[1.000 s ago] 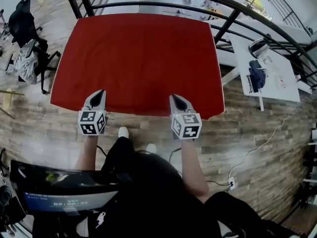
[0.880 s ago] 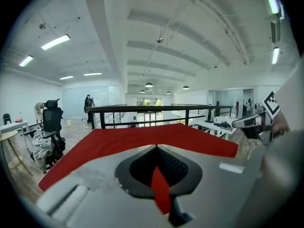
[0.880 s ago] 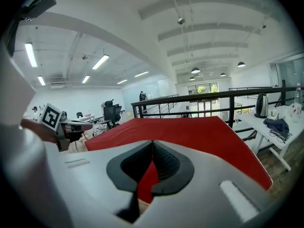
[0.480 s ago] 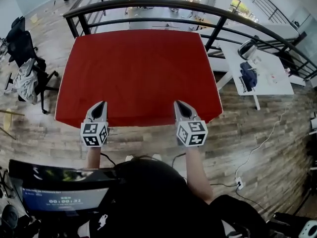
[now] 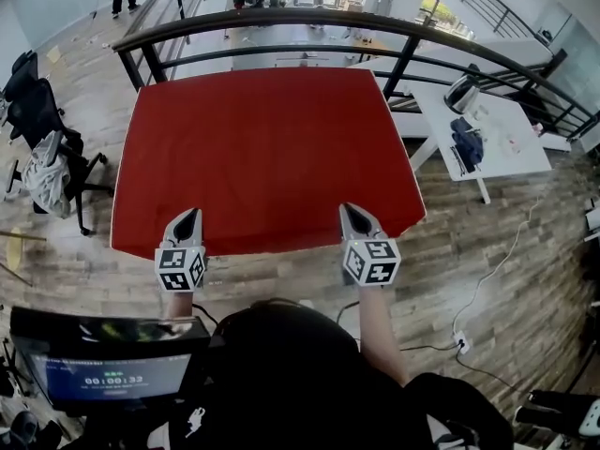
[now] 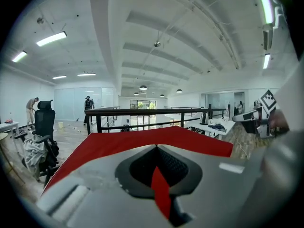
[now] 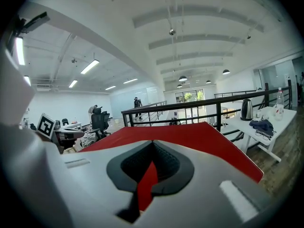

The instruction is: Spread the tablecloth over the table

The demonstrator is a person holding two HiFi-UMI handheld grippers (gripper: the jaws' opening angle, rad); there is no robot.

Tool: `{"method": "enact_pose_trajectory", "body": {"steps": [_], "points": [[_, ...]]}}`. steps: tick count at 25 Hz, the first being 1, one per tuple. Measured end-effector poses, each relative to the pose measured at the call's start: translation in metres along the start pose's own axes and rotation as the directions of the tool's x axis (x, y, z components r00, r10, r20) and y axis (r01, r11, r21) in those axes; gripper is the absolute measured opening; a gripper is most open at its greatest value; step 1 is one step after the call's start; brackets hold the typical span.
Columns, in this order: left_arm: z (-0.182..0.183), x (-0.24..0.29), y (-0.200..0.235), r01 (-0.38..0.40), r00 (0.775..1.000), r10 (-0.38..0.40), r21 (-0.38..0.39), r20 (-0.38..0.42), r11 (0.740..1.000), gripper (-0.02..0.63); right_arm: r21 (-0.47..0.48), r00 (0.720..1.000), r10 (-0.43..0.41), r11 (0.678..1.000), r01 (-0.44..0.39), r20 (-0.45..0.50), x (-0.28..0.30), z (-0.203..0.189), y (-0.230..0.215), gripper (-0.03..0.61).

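Two grips: my left gripper [image 5: 190,215] and right gripper [image 5: 349,211] each clamp the near edge of the red cloth [image 5: 267,148] spread ahead.

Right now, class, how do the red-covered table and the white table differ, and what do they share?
One is hidden under the red tablecloth; the white table is uncovered. The tablecloth carries nothing, while the white table holds a kettle and a dark blue bundle. Both stand beside the black railing.
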State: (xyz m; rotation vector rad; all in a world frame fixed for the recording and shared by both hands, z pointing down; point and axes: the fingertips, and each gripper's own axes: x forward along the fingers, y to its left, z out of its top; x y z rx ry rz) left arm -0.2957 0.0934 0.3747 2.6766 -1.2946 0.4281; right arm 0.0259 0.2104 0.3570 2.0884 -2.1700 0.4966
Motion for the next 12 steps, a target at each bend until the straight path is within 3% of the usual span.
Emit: {"method": "enact_pose_trajectory", "body": {"steps": [12], "points": [[0.0029, 0.0066, -0.0018, 0.009, 1.000, -0.009, 0.017, 0.014, 1.000, 0.003, -0.015, 1.000, -0.003, 1.000, 0.003, 0.010, 0.0043, 0.0031, -0.0105, 0.009]]}}
